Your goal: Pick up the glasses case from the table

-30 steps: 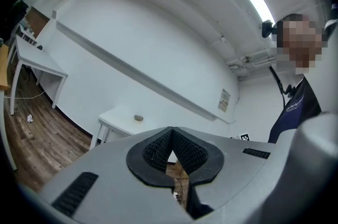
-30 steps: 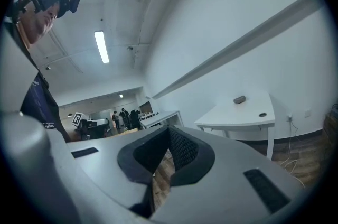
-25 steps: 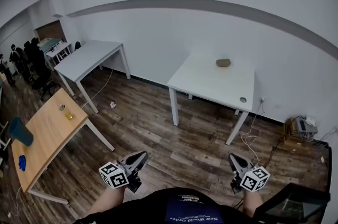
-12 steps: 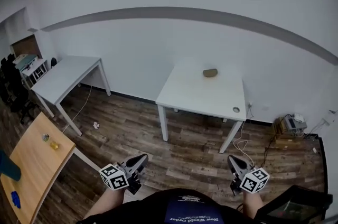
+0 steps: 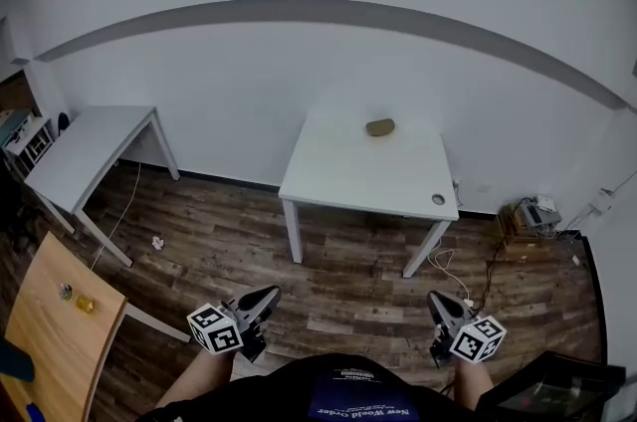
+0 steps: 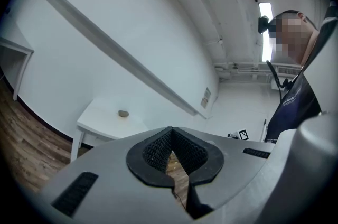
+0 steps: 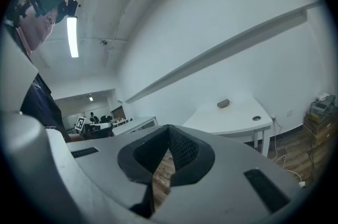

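While the person holds both forearms low and forward, the left tongs (image 5: 267, 293) and the right tongs (image 5: 436, 299) point roughly level toward the white surface (image 5: 348, 181). They are well apart from it and from each other. Both pairs of tongs are closed on nothing: their black ribbed pads meet at the tips, leaving only a narrow wedge-shaped gap behind, where floor planks show through. Their bodies are smooth grey plastic, and each carries a white cube (image 5: 215, 329) printed with black square markers. The glasses case (image 5: 380, 126), a small rounded oval in a dull olive-brown, lies close to the far edge of the surface, about midway along it, beside the wall. That surface is a smooth rectangular top on slim white legs, with a round cable hole (image 5: 438, 199) near its front right corner. Dark wood-grain planks cover the floor (image 5: 328, 261).
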Demonstrator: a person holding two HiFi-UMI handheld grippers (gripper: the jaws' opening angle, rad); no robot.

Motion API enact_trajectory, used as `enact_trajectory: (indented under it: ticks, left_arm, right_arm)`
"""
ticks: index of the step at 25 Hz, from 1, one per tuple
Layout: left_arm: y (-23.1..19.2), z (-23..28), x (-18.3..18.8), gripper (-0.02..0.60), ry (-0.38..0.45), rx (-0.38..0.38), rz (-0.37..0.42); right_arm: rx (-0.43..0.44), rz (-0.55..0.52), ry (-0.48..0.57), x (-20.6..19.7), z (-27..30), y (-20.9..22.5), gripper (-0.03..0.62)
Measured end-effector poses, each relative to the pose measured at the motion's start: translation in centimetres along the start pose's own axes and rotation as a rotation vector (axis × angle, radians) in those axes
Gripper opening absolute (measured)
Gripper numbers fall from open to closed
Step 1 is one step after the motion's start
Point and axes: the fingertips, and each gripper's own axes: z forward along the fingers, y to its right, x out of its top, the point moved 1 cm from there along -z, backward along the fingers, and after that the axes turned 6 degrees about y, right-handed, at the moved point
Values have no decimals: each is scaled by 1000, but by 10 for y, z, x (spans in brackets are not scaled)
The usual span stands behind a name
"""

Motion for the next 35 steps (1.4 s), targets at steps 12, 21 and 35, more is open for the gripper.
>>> enact_trajectory:
  ticks: [12,21,35]
  left_arm:
    - [-6,133,2,-2,42,91,47]
    - [23,252,-22,-1,52,145,53]
    - [-54,319,-13,-1,14,74,46]
  right_arm:
    - [111,-12,-12,46,56,139,-11]
    - [203,-29,-15,91,64,253,-11]
    - [122,-5,-13,88,121,309,-11]
